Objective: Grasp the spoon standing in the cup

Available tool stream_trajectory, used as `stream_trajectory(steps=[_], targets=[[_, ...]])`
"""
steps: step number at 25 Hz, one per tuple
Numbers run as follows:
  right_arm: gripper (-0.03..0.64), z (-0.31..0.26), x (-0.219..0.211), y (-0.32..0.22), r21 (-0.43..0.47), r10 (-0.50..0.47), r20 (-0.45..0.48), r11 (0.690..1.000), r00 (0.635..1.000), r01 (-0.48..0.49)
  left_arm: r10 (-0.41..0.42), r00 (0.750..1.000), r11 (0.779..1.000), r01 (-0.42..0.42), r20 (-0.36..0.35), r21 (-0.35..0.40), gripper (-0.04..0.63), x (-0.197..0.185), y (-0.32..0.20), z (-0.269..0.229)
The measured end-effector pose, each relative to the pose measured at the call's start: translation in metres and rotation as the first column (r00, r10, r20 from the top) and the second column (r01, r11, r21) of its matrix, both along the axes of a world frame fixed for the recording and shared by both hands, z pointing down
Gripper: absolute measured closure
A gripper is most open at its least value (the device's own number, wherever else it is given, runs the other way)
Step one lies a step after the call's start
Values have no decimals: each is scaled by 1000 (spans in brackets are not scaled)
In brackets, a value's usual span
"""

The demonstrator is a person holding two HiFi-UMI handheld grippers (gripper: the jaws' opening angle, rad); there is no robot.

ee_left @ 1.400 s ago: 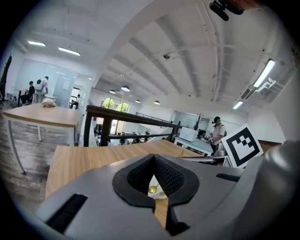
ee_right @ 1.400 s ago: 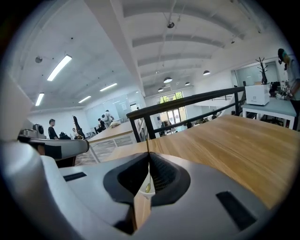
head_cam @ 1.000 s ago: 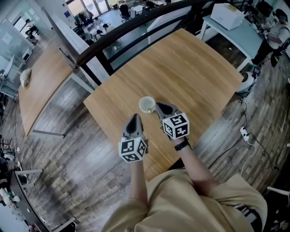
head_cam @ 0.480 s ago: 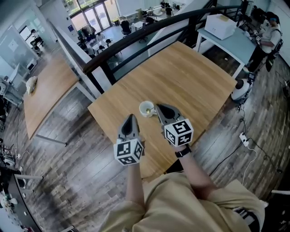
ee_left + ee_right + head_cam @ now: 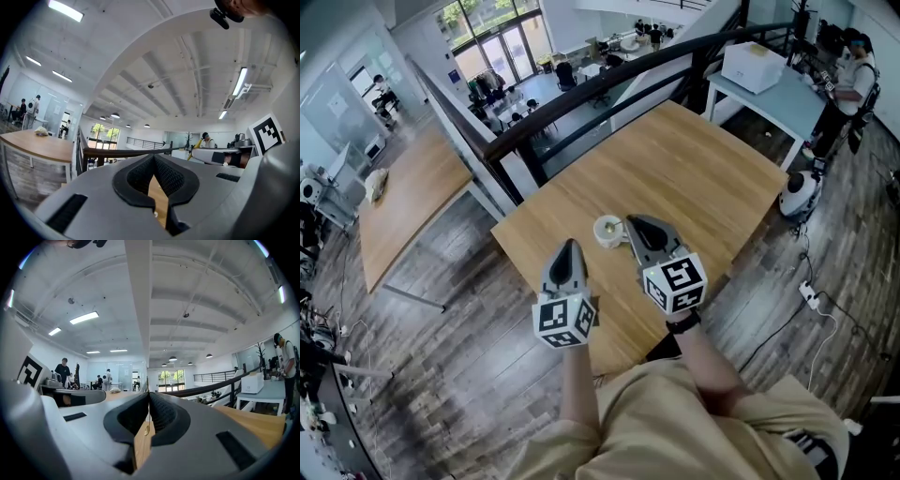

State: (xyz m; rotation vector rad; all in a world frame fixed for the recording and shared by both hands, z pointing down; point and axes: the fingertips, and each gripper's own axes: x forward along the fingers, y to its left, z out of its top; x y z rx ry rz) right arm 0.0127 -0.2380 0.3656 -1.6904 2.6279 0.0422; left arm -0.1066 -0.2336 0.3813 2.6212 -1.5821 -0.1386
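Observation:
A small white cup [image 5: 606,230] stands on the wooden table [image 5: 703,169], near its front edge. My right gripper [image 5: 630,222] has its tips right at the cup's right rim. In the right gripper view its jaws [image 5: 149,394] are shut on a thin golden spoon [image 5: 146,429], whose small oval end shows in the gap below the pads. The cup is hidden in that view. My left gripper [image 5: 568,247] hovers left of the cup and a little nearer to me, apart from it. In the left gripper view [image 5: 153,158] its pads meet with nothing between them.
The table's front edge [image 5: 609,347] lies just under my grippers, with wooden floor beyond it. A dark railing [image 5: 581,98] runs behind the table. A second wooden table [image 5: 403,197] stands to the left, and a pale desk with a white box [image 5: 753,66] at the back right.
The head view has shifted a little, so the table sits higher and further right in frame. Both grippers keep their places beside the cup, and the right jaws stay shut.

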Motion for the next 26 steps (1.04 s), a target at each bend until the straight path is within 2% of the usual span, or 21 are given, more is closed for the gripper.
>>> stream_trajectory(steps=[6,15,26], targets=[[598,1,5,7,4,24,-25,1000,999,-24,-2,1000,1000,2,16,22,583,2,6,-4],[598,7,16,5,-15,38,-34,999,999,-39,3,1000,1000,-3,13,-1,583,9,4,4],[598,18,29,-38,-48,20,-42,999,999,-22,-15,1000,999,16,10,-32,583,23,-34,16]])
